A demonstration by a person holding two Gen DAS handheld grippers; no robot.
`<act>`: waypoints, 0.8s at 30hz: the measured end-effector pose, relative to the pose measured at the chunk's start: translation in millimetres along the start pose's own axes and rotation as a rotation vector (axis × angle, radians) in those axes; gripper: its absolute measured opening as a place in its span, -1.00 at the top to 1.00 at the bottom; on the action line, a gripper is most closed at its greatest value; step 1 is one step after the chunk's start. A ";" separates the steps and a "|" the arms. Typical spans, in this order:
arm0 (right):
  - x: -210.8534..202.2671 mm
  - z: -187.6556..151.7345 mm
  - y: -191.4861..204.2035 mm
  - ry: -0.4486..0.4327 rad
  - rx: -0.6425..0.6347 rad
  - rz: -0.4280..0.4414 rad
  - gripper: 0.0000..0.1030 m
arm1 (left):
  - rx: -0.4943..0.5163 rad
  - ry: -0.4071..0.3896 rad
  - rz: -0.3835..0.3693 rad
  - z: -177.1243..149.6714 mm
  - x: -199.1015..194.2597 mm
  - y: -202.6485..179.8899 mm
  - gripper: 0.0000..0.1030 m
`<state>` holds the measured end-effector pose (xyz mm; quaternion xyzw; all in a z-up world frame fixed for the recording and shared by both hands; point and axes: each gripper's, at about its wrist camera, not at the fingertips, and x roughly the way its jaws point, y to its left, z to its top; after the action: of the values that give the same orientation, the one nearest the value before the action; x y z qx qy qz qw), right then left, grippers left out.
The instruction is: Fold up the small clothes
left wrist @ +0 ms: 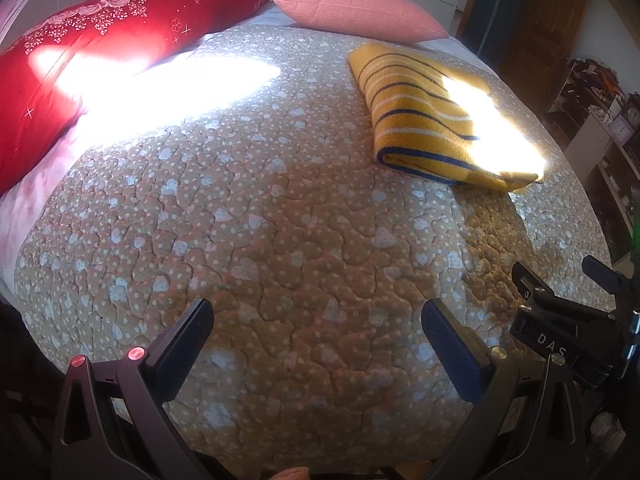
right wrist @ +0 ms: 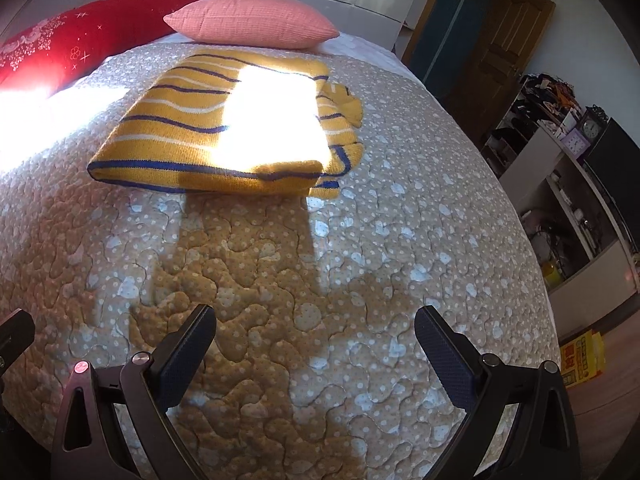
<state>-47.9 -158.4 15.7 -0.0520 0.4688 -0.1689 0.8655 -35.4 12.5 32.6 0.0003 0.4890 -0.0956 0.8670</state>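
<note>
- The yellow striped sweater (right wrist: 224, 120) lies folded into a flat rectangle on the bed (right wrist: 360, 240), on a quilted cover with small pale hearts and dots.
- A bright patch of sunlight falls across the sweater's upper face; dark blue and white stripes run along the sweater, and a blue band edges the near fold.
- A pink pillow (right wrist: 252, 20) sits just beyond the sweater, at the head of the bed.
- A red patterned pillow (left wrist: 100, 40) lies well to the left of the sweater, also partly sunlit.
- The left tongs (left wrist: 318, 316) hover over bare quilt, nearer than the sweater and to its left, spread wide and gripping nothing.
- The right tongs (right wrist: 316, 320) hang over the quilt straight in front of the sweater, well apart from it, likewise spread wide and empty.
- Shelving (right wrist: 560, 184) with clocks and clutter stands to the right of the sweater, past the bed's edge.
</note>
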 end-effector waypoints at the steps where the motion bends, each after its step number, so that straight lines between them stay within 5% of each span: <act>1: 1.3 0.6 1.3 0.007 -0.004 -0.001 -0.96 | 0.000 -0.001 0.005 -0.4 -0.4 1.0 -1.00; 24: -16.7 -7.4 -7.6 -0.070 -0.004 -0.023 -0.96 | 0.011 0.008 0.035 -2.6 -2.3 -7.8 -1.00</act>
<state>-64.3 -159.3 26.7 -0.0648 0.4377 -0.1759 0.8794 -40.0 5.5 33.9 0.0139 0.4919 -0.0830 0.8666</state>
